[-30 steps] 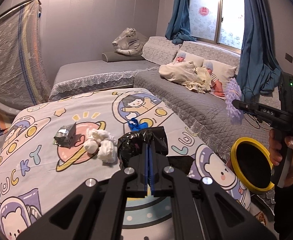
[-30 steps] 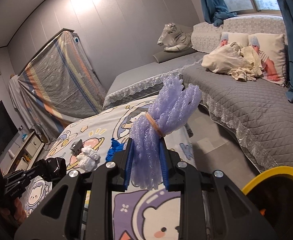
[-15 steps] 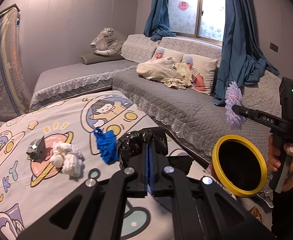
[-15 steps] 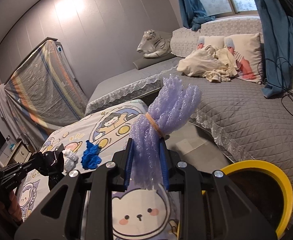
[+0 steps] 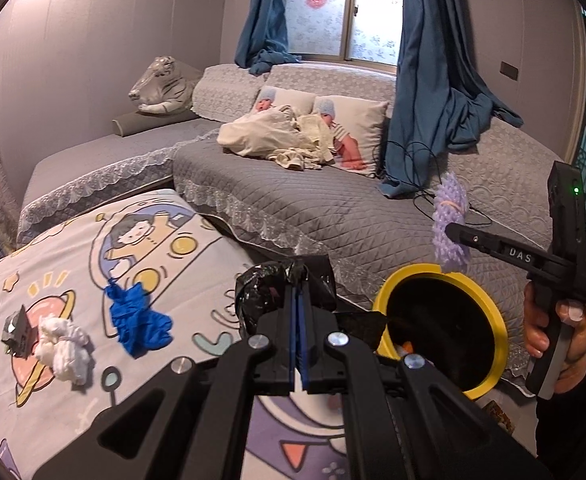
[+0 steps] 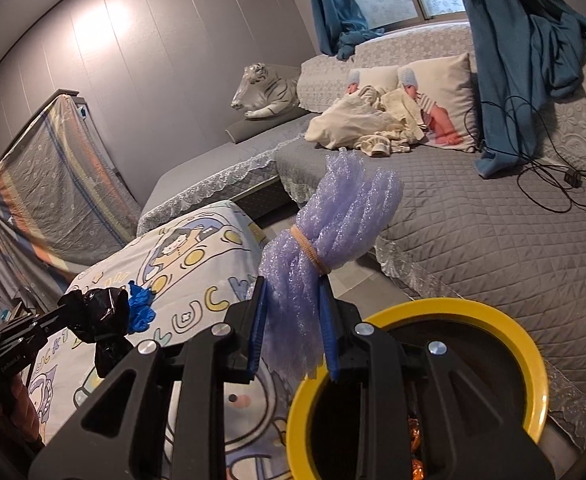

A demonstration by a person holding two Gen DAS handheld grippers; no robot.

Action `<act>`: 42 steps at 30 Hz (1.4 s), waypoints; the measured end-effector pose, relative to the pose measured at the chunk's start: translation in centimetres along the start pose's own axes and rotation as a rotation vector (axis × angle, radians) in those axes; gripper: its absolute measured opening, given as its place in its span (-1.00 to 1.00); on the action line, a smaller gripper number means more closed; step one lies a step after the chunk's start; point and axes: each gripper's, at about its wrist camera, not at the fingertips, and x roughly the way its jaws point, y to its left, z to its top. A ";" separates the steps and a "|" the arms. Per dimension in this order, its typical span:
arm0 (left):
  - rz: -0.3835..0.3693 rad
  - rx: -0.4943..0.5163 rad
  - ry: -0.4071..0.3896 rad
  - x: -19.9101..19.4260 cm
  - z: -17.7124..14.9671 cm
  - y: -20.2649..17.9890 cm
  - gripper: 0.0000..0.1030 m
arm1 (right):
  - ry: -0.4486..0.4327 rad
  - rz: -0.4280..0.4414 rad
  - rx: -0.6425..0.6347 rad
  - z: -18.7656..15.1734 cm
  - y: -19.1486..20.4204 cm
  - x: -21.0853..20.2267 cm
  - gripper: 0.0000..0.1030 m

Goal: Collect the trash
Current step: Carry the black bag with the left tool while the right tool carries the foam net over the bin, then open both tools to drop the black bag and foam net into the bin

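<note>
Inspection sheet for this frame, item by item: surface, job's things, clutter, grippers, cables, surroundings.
Surface: cartoon-print cover, trash lying on it.
Job's things: yellow-rimmed bin beside the cover; blue glove, white tissue wad, grey crumpled scrap on the cover.
Clutter: cream cloth heap on the grey sofa.
Grippers: left gripper shut on black bag; right gripper shut on purple foam bundle, above the bin's rim.
Cables: black cable on the sofa.
Surroundings: tiger plush, blue curtains, window.
</note>
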 end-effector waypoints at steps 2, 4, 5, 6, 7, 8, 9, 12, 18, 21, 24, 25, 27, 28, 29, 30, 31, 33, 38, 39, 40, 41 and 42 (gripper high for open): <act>-0.016 0.008 0.006 0.6 0.2 -0.8 -0.98 | 0.002 -0.015 0.006 -0.2 -0.7 -0.2 -0.55; -0.031 0.018 0.011 1.2 0.3 -1.7 -0.98 | 0.002 -0.029 0.013 -0.4 -1.4 -0.4 -0.55; -0.038 0.023 0.013 1.5 0.4 -2.1 -0.98 | 0.002 -0.038 0.015 -0.5 -1.8 -0.6 -0.55; -0.048 0.028 0.017 1.8 0.5 -2.6 -0.98 | 0.001 -0.044 0.018 -0.6 -1.9 -0.7 -0.55; -0.055 0.032 0.020 2.1 0.5 -2.9 -0.98 | 0.001 -0.052 0.021 -0.7 -2.2 -0.9 -0.55; -0.062 0.036 0.023 2.4 0.6 -3.3 -0.98 | 0.001 -0.059 0.024 -0.8 -2.5 -1.0 -0.55; -0.070 0.039 0.027 2.7 0.7 -3.6 -0.98 | 0.001 -0.066 0.027 -1.0 -2.8 -1.2 -0.55; -0.094 0.047 0.036 3.4 0.8 -4.6 -0.98 | 0.001 -0.091 0.030 -1.1 -3.4 -1.4 -0.55; -0.127 0.070 0.059 5.1 0.7 -6.7 -0.98 | 0.000 -0.133 0.037 -1.6 -4.7 -1.8 -0.54; -0.145 0.077 0.073 5.9 0.6 -7.7 -0.98 | 0.004 -0.149 0.041 -1.9 -5.2 -1.8 -0.54; -0.157 0.087 0.082 6.5 0.6 -8.5 -0.98 | 0.012 -0.160 0.044 -2.1 -5.7 -1.6 -0.54; -0.163 0.092 0.086 6.7 0.6 -8.8 -0.98 | 0.012 -0.165 0.045 -2.2 -5.7 -1.6 -0.54; -0.171 0.098 0.090 7.0 0.5 -9.4 -0.98 | 0.016 -0.172 0.048 -2.4 -6.0 -1.6 -0.54; -0.174 0.099 0.092 7.2 0.6 -9.6 -0.98 | 0.018 -0.174 0.050 -2.5 -6.1 -1.6 -0.54; -0.178 0.100 0.094 7.3 0.6 -9.8 -0.98 | 0.021 -0.177 0.050 -2.5 -6.2 -1.6 -0.54; -0.183 0.099 0.097 7.5 0.6 -10.0 -0.98 | 0.023 -0.180 0.050 -2.6 -6.3 -1.6 -0.54; -0.187 0.100 0.099 7.6 0.6 -10.1 -0.98 | 0.026 -0.184 0.050 -2.7 -6.4 -1.5 -0.54; -0.194 0.103 0.104 7.9 0.5 -10.5 -0.98 | 0.034 -0.192 0.050 -2.9 -6.6 -1.4 -0.54; -0.207 0.114 0.114 8.4 0.4 -11.4 -0.98 | 0.039 -0.214 0.051 -3.1 -7.0 -1.3 -0.54; -0.208 0.116 0.118 8.6 0.3 -11.6 -0.98 | 0.040 -0.216 0.053 -3.2 -7.0 -1.2 -0.54; -0.210 0.118 0.121 8.6 0.3 -11.7 -0.98 | 0.042 -0.219 0.053 -3.2 -7.1 -1.2 -0.54; -0.211 0.119 0.124 8.7 0.3 -11.8 -0.98 | 0.044 -0.222 0.055 -3.3 -7.2 -1.2 -0.54; -0.211 0.123 0.127 8.8 0.2 -12.0 -0.98 | 0.045 -0.223 0.057 -3.4 -7.2 -1.2 -0.54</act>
